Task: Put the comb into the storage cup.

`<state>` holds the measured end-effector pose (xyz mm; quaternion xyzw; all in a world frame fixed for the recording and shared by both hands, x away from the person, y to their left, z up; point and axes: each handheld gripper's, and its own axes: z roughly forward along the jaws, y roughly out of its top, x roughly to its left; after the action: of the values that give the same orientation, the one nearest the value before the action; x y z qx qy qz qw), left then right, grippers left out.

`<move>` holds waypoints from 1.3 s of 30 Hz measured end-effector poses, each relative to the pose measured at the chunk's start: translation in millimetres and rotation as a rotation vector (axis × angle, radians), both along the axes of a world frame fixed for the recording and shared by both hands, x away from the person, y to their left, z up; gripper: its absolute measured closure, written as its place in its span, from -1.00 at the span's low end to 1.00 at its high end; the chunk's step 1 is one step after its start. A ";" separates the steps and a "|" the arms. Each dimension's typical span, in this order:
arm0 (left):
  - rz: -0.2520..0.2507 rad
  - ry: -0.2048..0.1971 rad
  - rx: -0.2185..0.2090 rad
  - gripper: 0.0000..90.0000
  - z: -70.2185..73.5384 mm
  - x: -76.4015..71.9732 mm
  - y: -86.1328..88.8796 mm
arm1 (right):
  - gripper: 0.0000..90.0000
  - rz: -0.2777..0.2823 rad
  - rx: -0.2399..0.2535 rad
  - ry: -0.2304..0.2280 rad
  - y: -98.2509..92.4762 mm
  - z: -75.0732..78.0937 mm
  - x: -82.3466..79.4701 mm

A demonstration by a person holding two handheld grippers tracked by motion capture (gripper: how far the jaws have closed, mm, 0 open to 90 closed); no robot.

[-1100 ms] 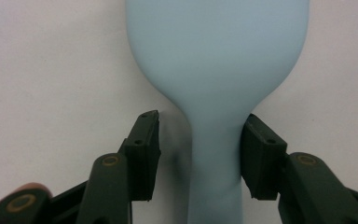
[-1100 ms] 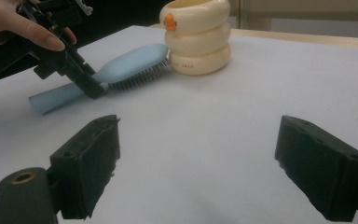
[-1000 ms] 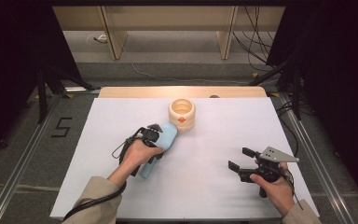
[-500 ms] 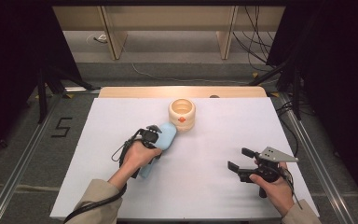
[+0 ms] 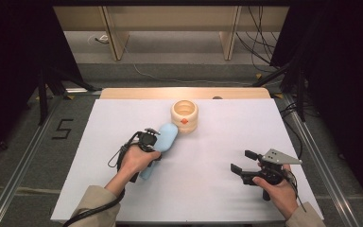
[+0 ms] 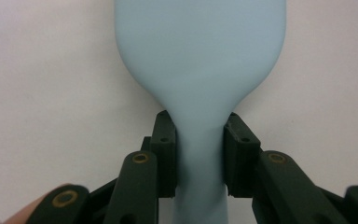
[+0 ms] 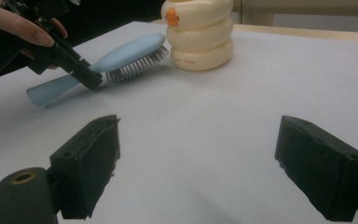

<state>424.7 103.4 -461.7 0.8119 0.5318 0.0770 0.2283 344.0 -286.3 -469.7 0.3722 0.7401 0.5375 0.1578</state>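
left tool [image 6: 200, 154] closed onto hairbrush [image 6: 200, 56] handle

A cream ring-stacked container [image 5: 185, 116] with a small orange mark stands near the far edge of a white worktop [image 5: 217, 189]. A "5" marker [image 5: 61, 128] lies on the grey floor [image 5: 23, 156] at left.

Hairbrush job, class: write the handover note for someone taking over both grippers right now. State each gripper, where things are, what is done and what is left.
Left gripper: its jaws have just been closing and are now shut on the light blue hairbrush at the neck, where the handle meets the head.
Right gripper: open, holding nothing, over the white table at the near right.
Things: the hairbrush lies bristles-down on the table, its head close to the cream ring-shaped duck container.
Done: the brush is gripped.
Left: lifting and moving it; probably towards the container, though that is a guess.
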 end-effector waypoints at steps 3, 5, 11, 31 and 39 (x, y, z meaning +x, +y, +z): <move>-0.014 -0.025 0.001 0.54 1.9 -3.5 2.4 | -0.67 0.001 -0.003 -0.002 0.3 -0.6 0.3; -0.019 -0.039 -0.006 0.54 2.9 -5.9 4.1 | -0.67 0.002 -0.003 -0.002 0.4 -0.4 0.1; -0.008 -0.111 -0.050 0.54 8.6 -13.0 9.4 | -0.67 0.002 -0.002 -0.001 0.6 -0.8 0.2; 0.022 -0.375 -0.260 0.54 12.2 -33.1 13.0 | -0.66 0.022 -0.013 -0.003 4.1 -2.4 0.0; 0.029 -0.430 -0.317 0.54 18.2 -37.1 11.1 | -0.65 0.037 0.016 -0.010 7.1 -1.8 -0.6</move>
<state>387.6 114.5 -443.5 0.7233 0.4880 0.1666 0.4593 343.4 -279.2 -471.5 0.3571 0.7418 0.5478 0.1487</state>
